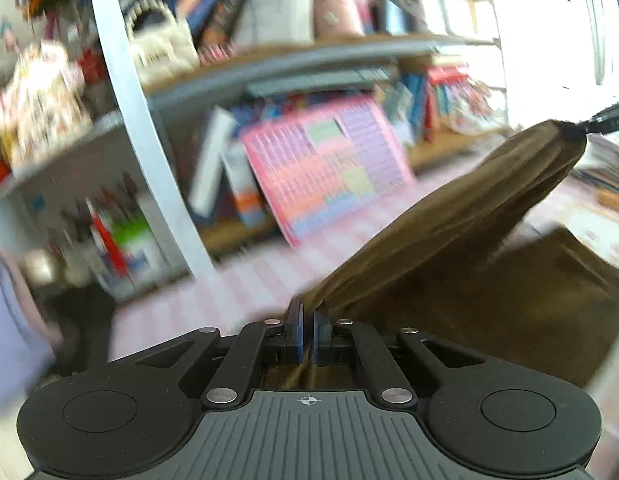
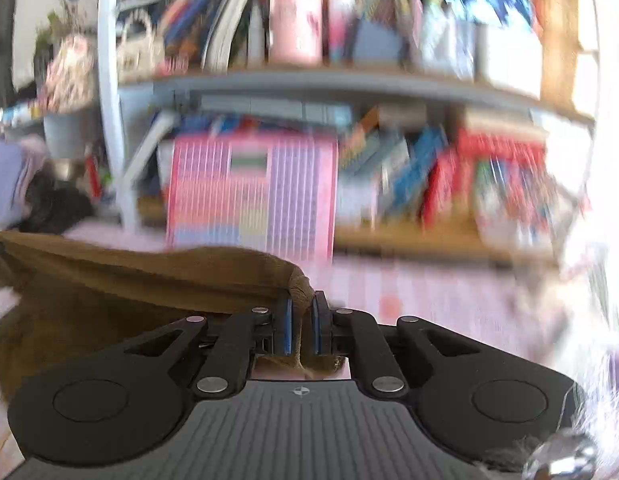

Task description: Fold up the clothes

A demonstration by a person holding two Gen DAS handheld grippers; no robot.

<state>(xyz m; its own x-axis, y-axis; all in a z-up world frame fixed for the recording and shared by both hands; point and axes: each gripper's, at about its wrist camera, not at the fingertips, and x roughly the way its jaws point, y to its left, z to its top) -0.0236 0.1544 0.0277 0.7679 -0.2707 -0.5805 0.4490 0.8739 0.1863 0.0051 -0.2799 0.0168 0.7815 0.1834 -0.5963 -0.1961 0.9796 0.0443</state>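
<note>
Left claw [image 1: 308, 330] pinches one end of the brown garment [image 1: 449, 216], its blue pads nearly together with cloth between them; the right claw [image 2: 302, 330] is likewise clamped on a bunched corner of the same garment. Between the two, the top edge runs as a taut, creased band, and the rest hangs down onto a pink-striped surface [image 1: 245, 284] that may be a bench or a bed; both views are too smeared to be sure. Beyond the garment stands a crowded bookshelf [image 2: 349, 80], with a pink chart [image 2: 253, 196] leaning at its foot.

To do this step well, I'd judge both grips should stay firm and level, the edge between them kept straight so the hanging cloth lies without wrinkles, whichever way the fold goes.
</note>
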